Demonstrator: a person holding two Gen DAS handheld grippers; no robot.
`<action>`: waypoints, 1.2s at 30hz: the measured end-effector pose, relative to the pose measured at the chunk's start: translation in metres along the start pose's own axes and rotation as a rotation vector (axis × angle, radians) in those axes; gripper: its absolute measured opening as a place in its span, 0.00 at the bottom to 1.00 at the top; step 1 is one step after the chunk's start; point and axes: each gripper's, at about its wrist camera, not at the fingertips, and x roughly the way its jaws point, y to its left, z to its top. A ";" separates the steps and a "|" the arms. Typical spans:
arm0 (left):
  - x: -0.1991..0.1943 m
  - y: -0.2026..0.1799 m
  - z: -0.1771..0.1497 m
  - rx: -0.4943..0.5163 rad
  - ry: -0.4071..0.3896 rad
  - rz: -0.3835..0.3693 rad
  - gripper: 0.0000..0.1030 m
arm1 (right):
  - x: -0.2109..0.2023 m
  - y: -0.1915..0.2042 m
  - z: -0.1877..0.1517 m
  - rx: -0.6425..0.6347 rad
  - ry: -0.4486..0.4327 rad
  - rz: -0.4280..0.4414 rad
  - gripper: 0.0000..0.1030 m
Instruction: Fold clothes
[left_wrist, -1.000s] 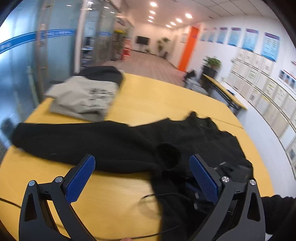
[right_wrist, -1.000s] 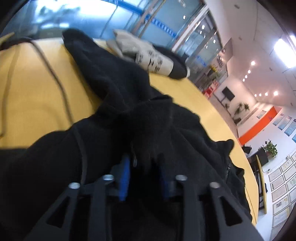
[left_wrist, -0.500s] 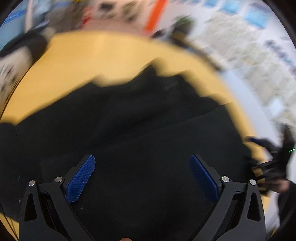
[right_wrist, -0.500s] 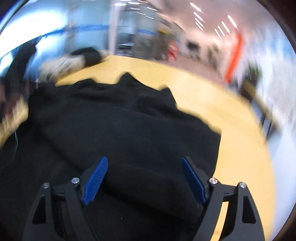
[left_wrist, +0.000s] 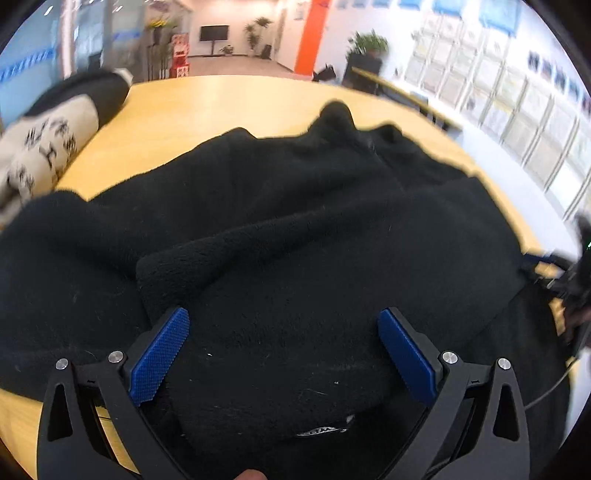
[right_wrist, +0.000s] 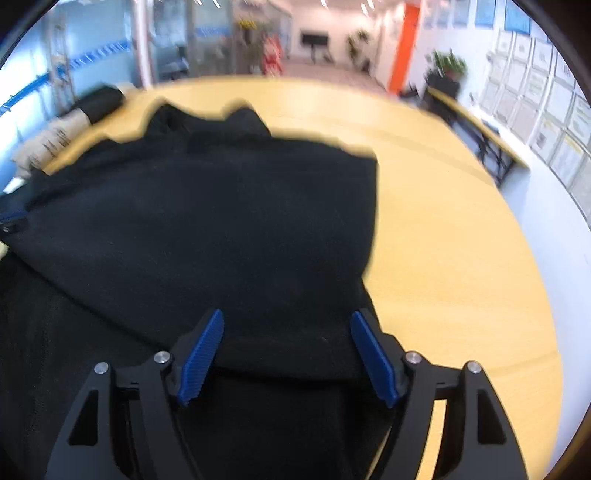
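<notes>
Both the left hand-held gripper (left_wrist: 282, 350) and right hand-held gripper (right_wrist: 286, 350) gape over the black fleece (left_wrist: 295, 240); bare bench (right_wrist: 461, 258) lies beyond its right edge.

Left tongs (left_wrist: 283, 350) spread wide, blue pads (left_wrist: 159, 360) far apart and angled outward, nothing pinched between them, pointing forward and tipped downward. Right tongs (right_wrist: 287, 349) also parted, though a touch narrower, blue pads (right_wrist: 373, 356) clear of each other, gripping nothing, aimed forward and down. In the left wrist view, the right tongs show as a dark blur at the far right edge.
</notes>
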 end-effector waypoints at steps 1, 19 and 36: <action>0.000 -0.005 0.000 0.027 0.008 0.019 1.00 | -0.008 0.001 -0.002 0.003 -0.024 -0.006 0.68; -0.223 0.314 -0.135 -1.065 -0.348 0.177 1.00 | -0.121 0.127 -0.006 -0.010 -0.304 0.218 0.77; -0.178 0.404 -0.124 -1.212 -0.328 0.306 0.27 | -0.126 0.194 0.007 -0.050 -0.298 0.313 0.77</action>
